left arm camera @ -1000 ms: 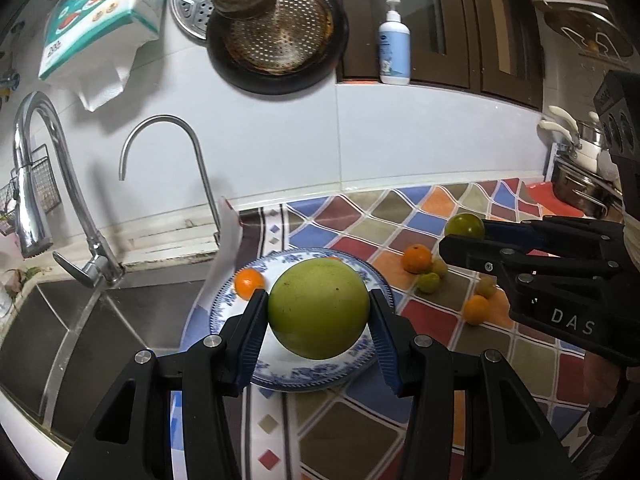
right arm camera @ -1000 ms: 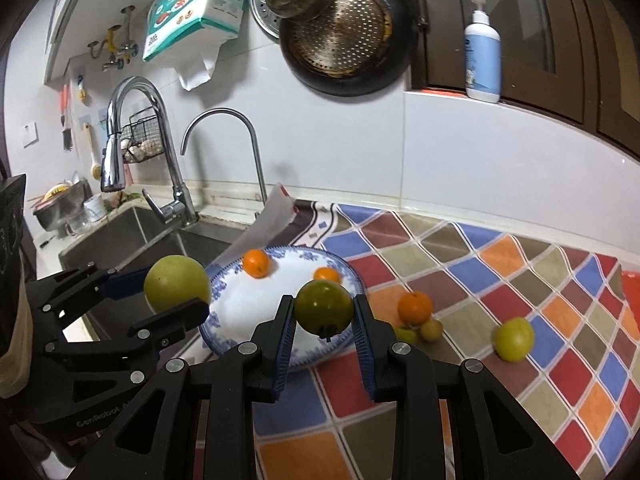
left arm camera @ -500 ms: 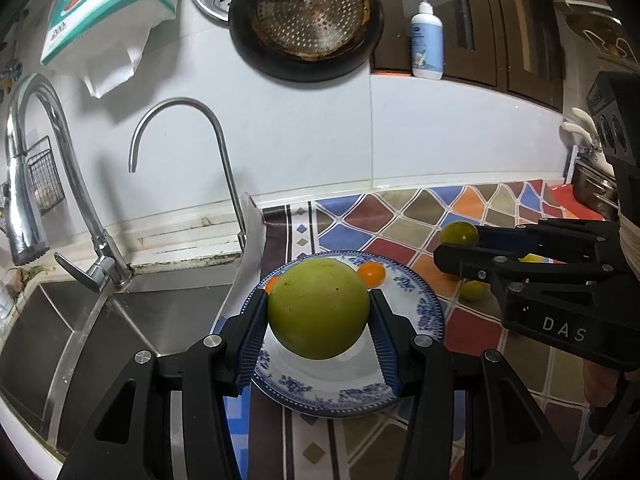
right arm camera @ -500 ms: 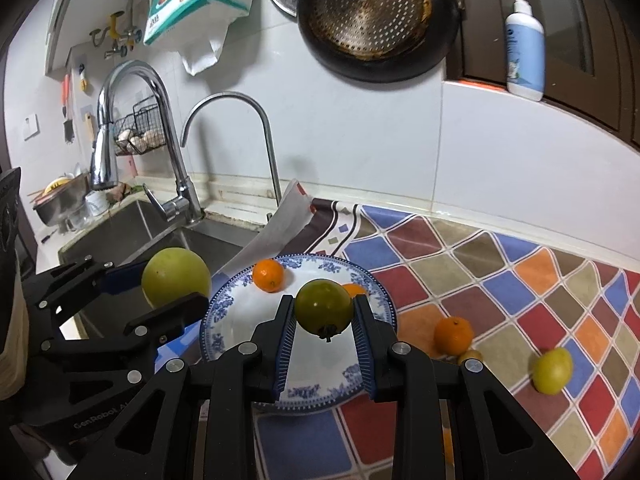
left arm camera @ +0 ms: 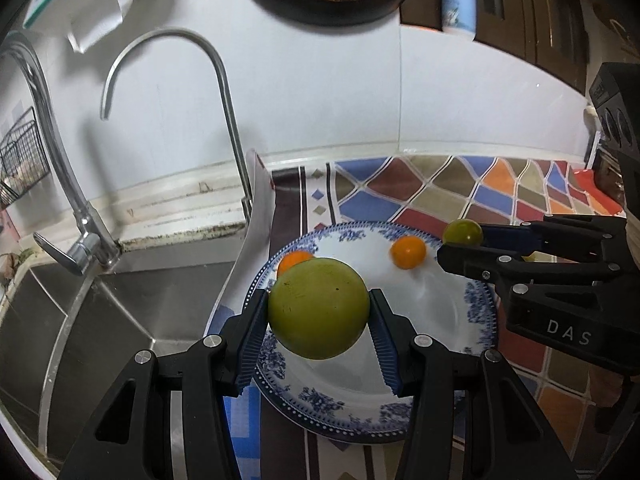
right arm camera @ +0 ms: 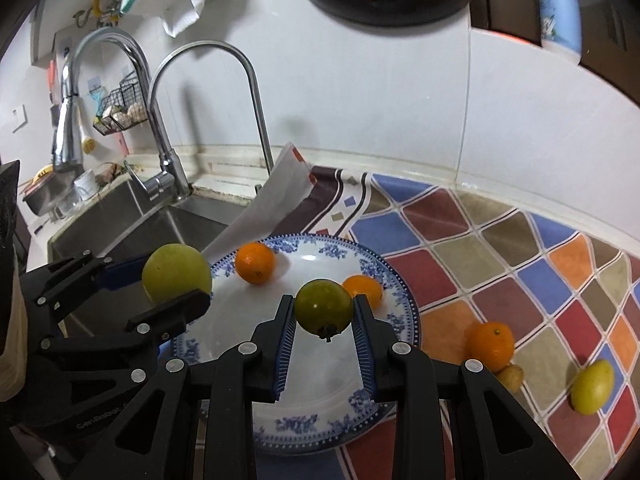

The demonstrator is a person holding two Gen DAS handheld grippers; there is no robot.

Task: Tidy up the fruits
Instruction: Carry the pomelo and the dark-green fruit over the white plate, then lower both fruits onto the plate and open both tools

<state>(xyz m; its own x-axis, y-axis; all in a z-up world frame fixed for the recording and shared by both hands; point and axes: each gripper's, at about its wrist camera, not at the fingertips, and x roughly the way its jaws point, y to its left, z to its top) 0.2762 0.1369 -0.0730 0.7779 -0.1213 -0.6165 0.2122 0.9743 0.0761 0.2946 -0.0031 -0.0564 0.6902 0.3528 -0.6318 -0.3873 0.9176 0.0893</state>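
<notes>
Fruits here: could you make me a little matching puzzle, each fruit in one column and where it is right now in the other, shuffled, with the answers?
Things:
1. big green fruit
2. small dark green fruit
3. two oranges
4. yellow fruit

Places:
A. lying on the blue and white plate
B. on the checkered cloth, off the plate
C. between the left gripper fingers
D. between the right gripper fingers

Pairs: 1-C, 2-D, 3-A, 4-B

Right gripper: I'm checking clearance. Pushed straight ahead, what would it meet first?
Probably the plate, likely near the orange lying just beyond the green fruit that the right gripper holds; depth is unclear.
</notes>
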